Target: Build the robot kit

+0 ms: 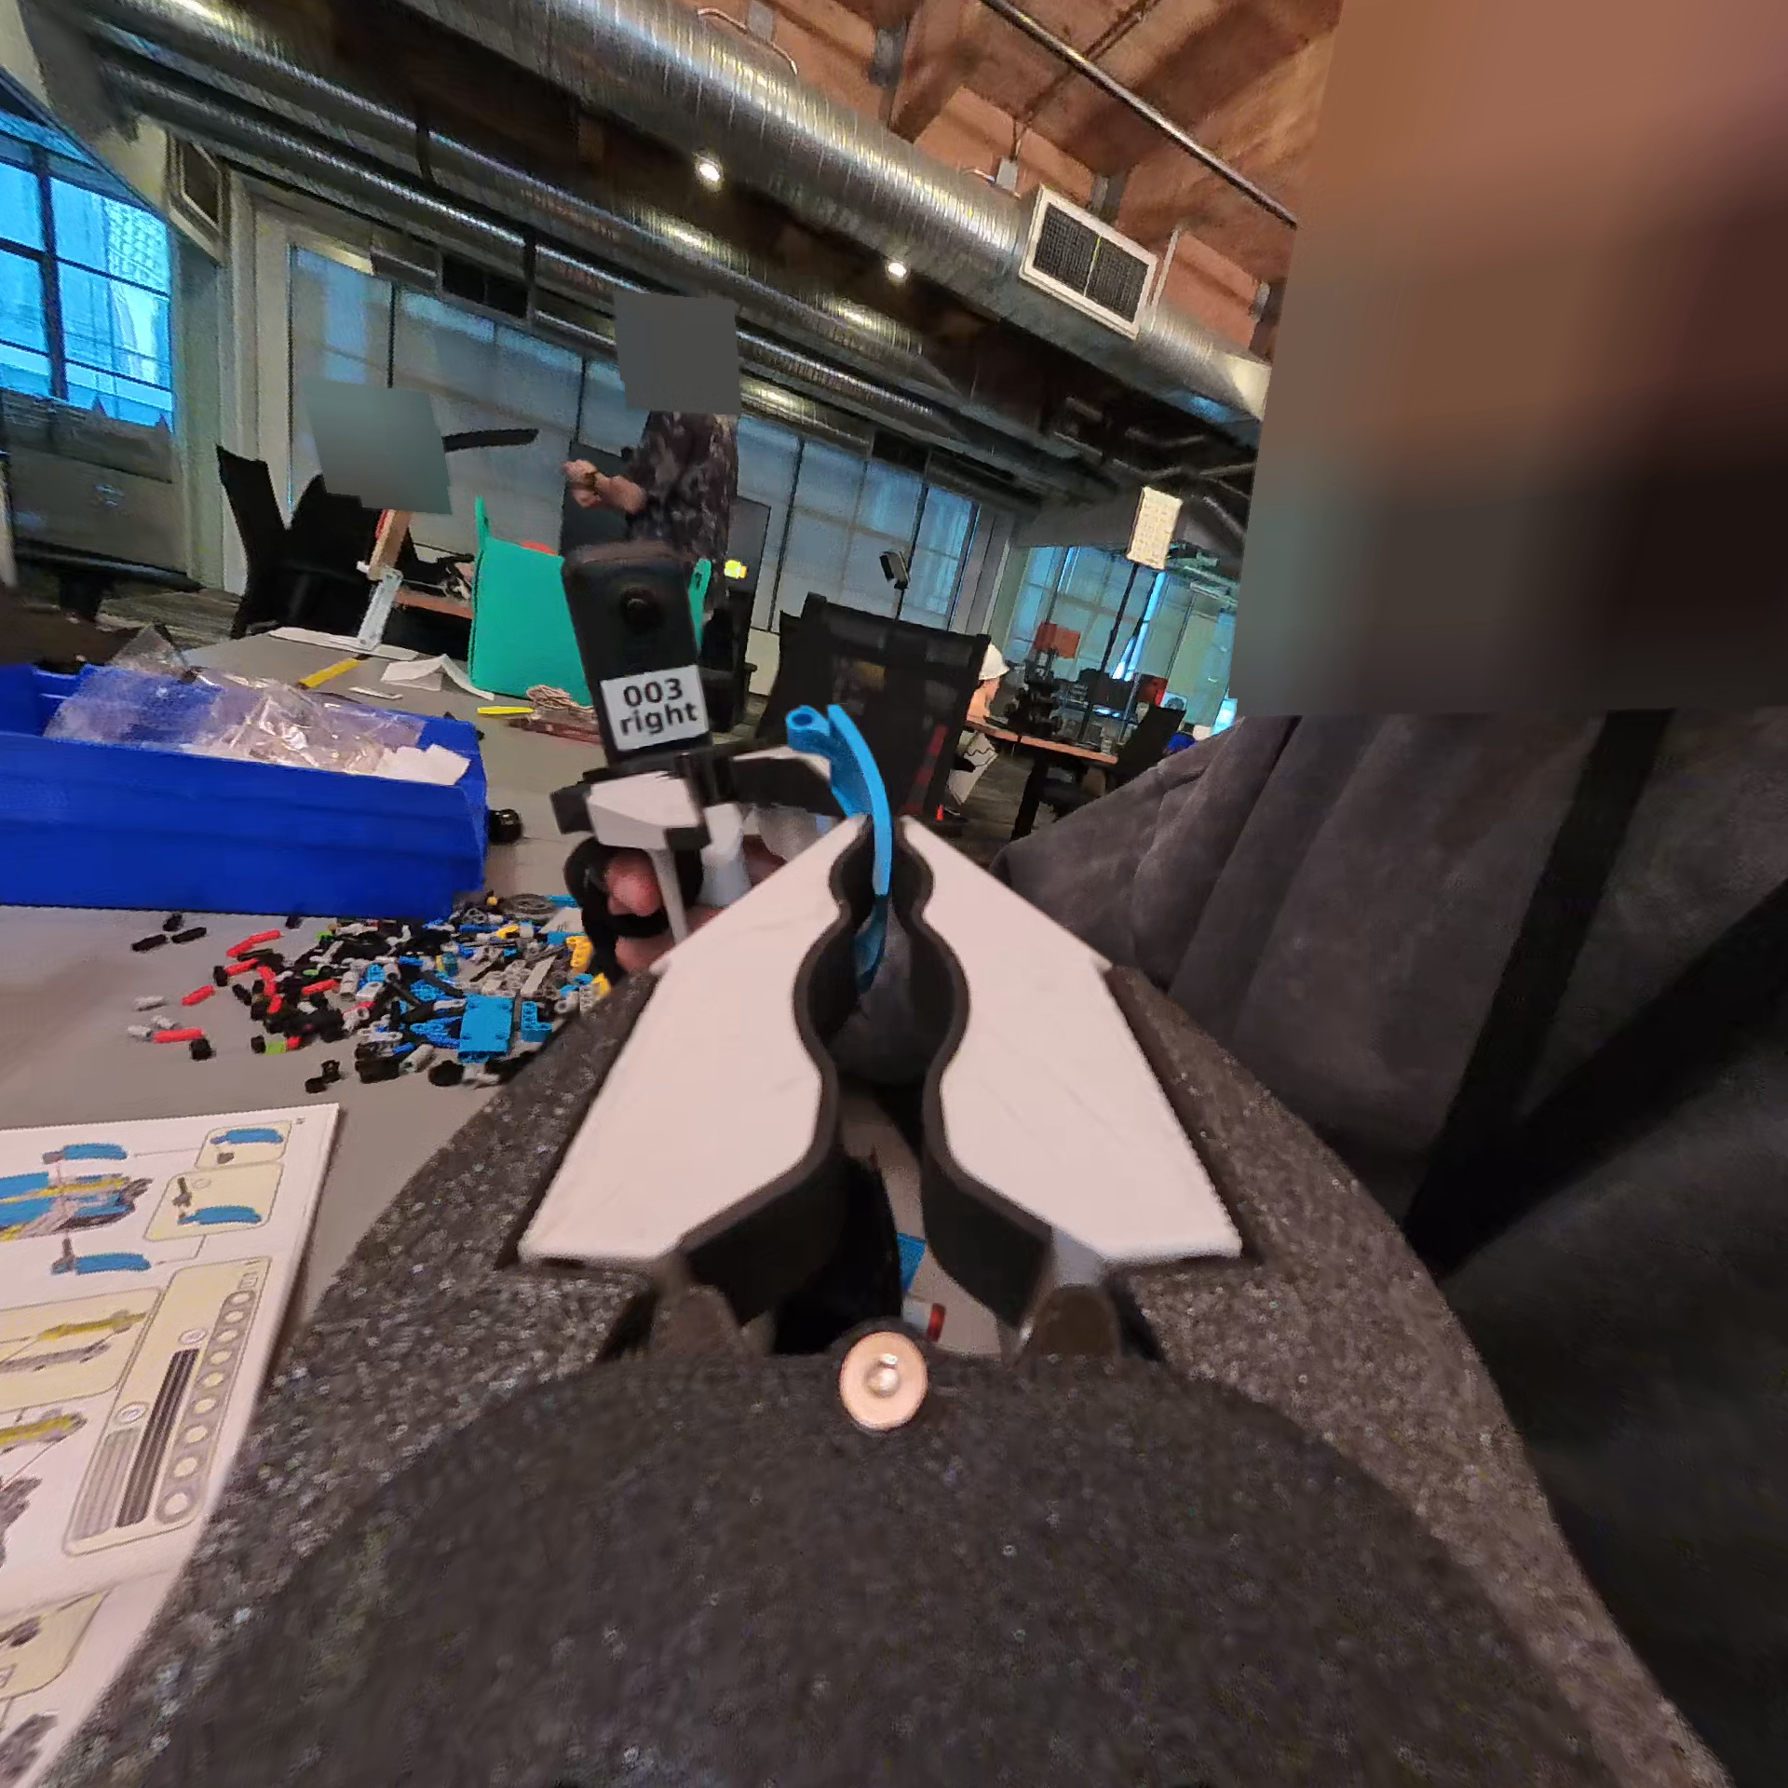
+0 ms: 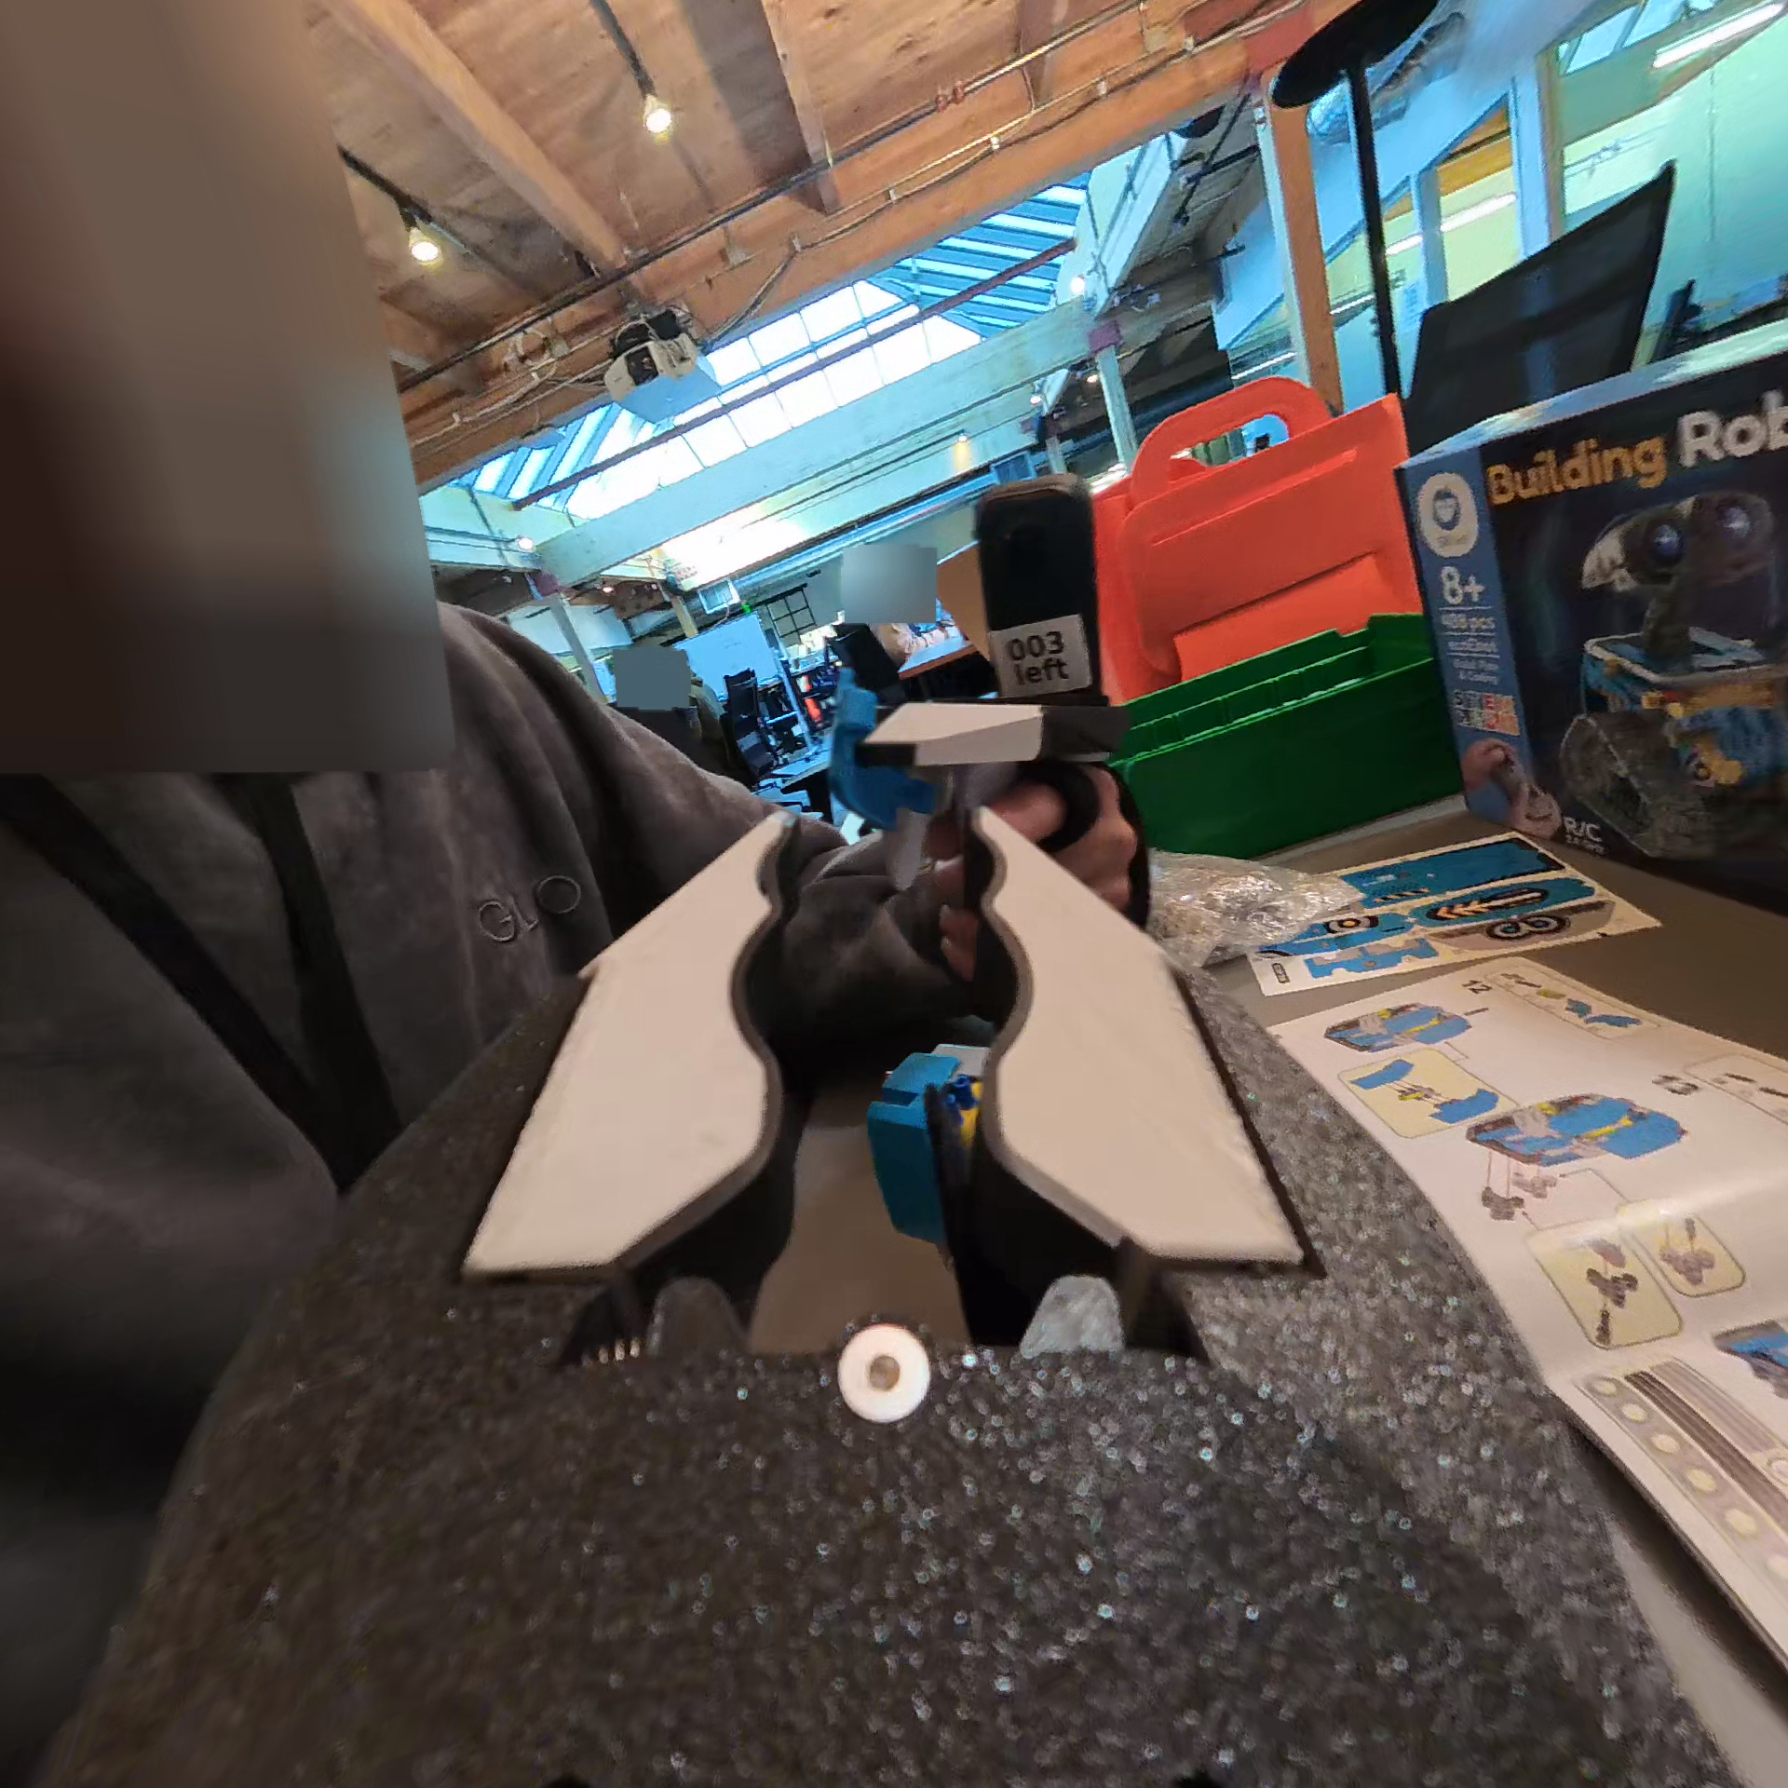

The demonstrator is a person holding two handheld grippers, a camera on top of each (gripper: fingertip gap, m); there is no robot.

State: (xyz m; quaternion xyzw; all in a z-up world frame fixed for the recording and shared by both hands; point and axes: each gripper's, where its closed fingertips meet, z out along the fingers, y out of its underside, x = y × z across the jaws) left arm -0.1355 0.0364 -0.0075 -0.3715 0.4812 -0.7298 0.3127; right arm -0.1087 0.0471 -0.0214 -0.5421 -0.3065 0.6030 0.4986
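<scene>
A: Grey desk underneath everything. Big blue bin beyond the instruction booklet, stuffed with clear bags.

B: And between bin and booklet?

A: Loose pile of small parts, black, blue and red. Printed product box also past the booklet, on the other gripper's side.

B: Grippers?

A: Both raised above the desk, off the booklet's edge, facing each other at close range. Left gripper pressed together, pinching a curved blue piece. Right gripper spread wide, nothing between the fingertips (closest to that piece, but apart from it).

B: How does the piece sit?

A: Long axis roughly upright, poking up past the left gripper's tips. Thin, arched, glossy sky-blue plastic with a tubular top end.

B: Anything smaller?

A: Small blue block assembly low inside the right gripper's gap, beside the booklet. Hard to tell whether touching a finger.
</scene>
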